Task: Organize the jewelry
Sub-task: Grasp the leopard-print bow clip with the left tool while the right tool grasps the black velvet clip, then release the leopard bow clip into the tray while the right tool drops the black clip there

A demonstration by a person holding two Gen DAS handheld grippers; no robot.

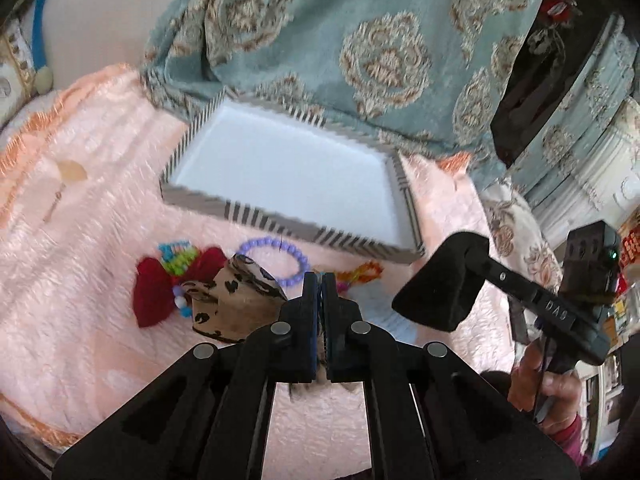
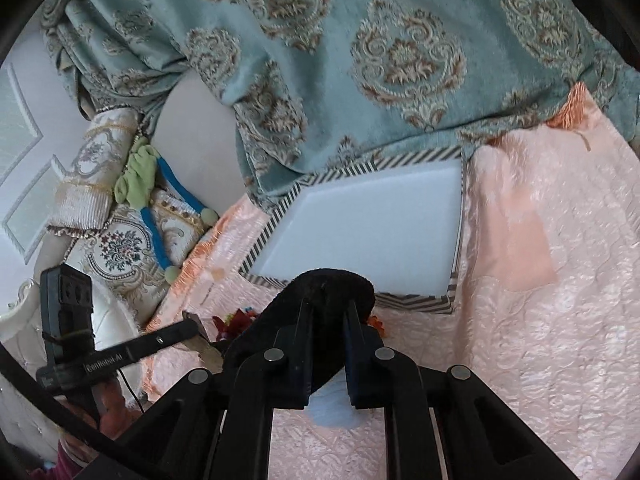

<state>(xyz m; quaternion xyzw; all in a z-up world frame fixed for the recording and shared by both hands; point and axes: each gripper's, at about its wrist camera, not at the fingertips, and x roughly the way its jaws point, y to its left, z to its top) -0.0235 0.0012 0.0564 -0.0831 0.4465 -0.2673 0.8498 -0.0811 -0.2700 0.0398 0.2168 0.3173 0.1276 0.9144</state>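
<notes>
Black felt pad (image 2: 320,300) sits clamped in the right gripper (image 2: 326,360) fingers, striped tray (image 2: 416,302) directly ahead; left gripper (image 1: 319,308) fingers closed, contents unclear.

Each of the 2 wrist cameras sat behind its own fingers, looking forward and steeply down at the bed (image 1: 80,240) from close by. Both faced the curtain (image 1: 360,40) and shared the striped tray (image 1: 276,222) (image 2: 420,304); each also caught the other gripper.
</notes>
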